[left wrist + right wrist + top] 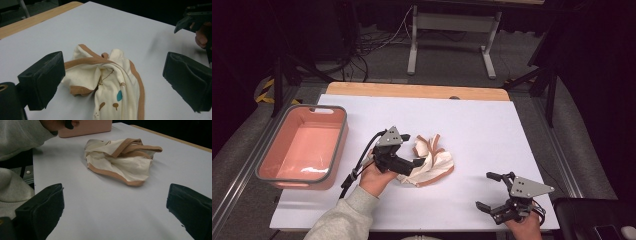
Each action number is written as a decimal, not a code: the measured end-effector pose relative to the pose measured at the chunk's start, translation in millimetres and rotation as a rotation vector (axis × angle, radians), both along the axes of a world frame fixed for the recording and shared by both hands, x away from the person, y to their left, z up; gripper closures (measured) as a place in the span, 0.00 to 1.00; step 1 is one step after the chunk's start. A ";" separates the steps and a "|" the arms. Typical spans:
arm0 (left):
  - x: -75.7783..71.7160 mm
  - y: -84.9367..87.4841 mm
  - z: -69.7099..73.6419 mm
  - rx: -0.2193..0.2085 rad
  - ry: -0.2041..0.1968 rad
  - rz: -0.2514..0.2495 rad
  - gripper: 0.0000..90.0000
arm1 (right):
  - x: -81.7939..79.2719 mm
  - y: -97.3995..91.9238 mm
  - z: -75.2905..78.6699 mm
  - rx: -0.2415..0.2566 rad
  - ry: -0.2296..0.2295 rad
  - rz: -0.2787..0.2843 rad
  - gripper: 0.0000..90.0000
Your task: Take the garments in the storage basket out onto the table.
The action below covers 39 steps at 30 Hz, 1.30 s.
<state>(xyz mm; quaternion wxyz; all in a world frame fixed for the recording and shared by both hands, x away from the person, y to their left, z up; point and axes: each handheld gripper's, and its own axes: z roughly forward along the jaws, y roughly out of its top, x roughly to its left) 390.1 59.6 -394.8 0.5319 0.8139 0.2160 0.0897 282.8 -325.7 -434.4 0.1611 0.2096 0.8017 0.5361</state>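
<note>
Right gripper, jaws wide, empty, waits at five o'clock; left gripper, open, straddles the soft, light baby garment; its tan hem looks easiest to pinch.

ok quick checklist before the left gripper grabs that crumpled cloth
1. Left gripper open: ok, its fingers stand wide apart.
2. Crumpled cream cloth with brown trim lined up between them: ok.
3. Fingers touching the cloth: cannot tell; it looks not yet gripped.
4. Right gripper clear of the cloth: ok, open and apart near the table's front edge.
5. Pink plastic bin with grey rim free to receive it: ok, nothing seen inside.
6. White table surface around the cloth free of other things: ok.
</note>
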 end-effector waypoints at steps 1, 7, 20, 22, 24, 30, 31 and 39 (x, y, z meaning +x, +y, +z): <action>-0.4 -0.3 0.4 -0.001 -0.001 -0.002 0.06 | -0.1 -0.1 0.0 0.000 0.000 0.000 0.02; -3.0 -0.6 4.5 -0.011 -0.012 -0.009 0.05 | 0.0 -0.7 0.2 0.001 0.001 -0.003 0.02; -18.6 11.4 19.3 0.007 -0.050 -0.014 0.03 | 0.2 0.9 0.8 0.003 -0.001 -0.002 0.02; -22.1 16.1 23.2 0.001 -0.060 -0.012 0.03 | 0.2 0.8 1.0 0.002 -0.002 -0.003 0.02; -24.9 21.5 26.3 -0.009 -0.067 -0.013 0.03 | 0.1 0.8 1.0 0.003 -0.002 -0.003 0.02; -29.0 38.5 28.4 0.000 -0.082 -0.007 0.02 | -0.6 0.9 1.4 0.003 -0.003 -0.002 0.02; -30.2 41.0 28.3 0.001 -0.079 -0.007 0.02 | -0.4 0.6 1.2 0.003 -0.004 -0.001 0.02; -40.0 59.6 24.3 0.008 -0.104 0.003 0.01 | -0.8 -0.1 1.4 0.008 -0.007 -0.002 0.02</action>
